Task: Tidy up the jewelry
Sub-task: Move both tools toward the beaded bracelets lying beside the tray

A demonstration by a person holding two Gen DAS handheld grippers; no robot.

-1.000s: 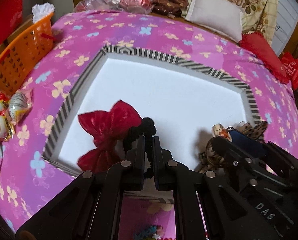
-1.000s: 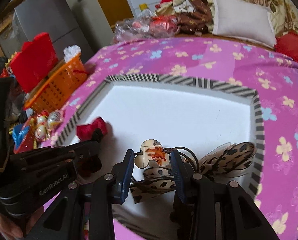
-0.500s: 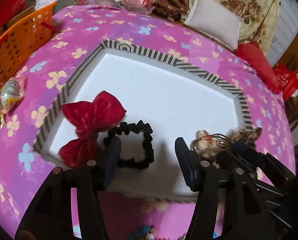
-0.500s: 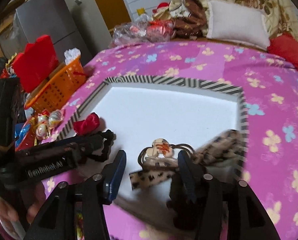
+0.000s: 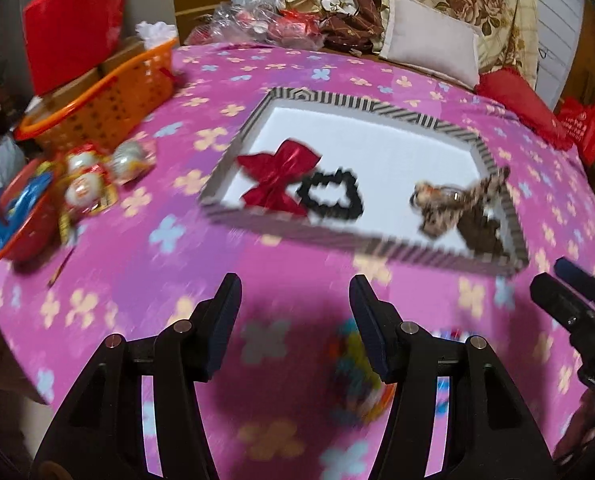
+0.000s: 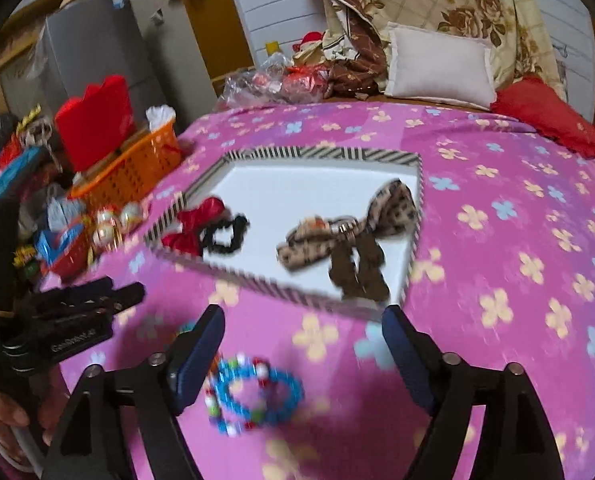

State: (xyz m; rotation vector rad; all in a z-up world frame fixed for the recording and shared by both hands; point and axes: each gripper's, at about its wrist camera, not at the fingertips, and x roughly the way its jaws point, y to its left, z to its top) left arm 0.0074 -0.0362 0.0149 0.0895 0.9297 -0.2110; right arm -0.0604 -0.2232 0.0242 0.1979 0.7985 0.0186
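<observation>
A white tray with a striped rim (image 5: 361,102) (image 6: 297,154) lies on the pink flowered cloth. In it lie a red bow (image 5: 279,178) (image 6: 191,224), a black scrunchie (image 5: 331,196) (image 6: 225,234) and a leopard-print bow with hair ties (image 5: 457,204) (image 6: 345,236). A colourful bead bracelet (image 6: 253,392) (image 5: 357,372) lies on the cloth in front of the tray. My left gripper (image 5: 295,320) is open and empty, near the bracelet. My right gripper (image 6: 303,354) is open and empty, just above the bracelet.
An orange basket (image 5: 105,100) (image 6: 137,168) stands left of the tray. Wrapped sweets (image 5: 85,184) and a red dish (image 5: 17,220) lie at the left edge. Pillows and bags (image 6: 437,68) are piled behind the table.
Both grippers have let go of their items in the tray, opened, and pulled back toward the table's front edge. The bead bracelet has come into view between them.
</observation>
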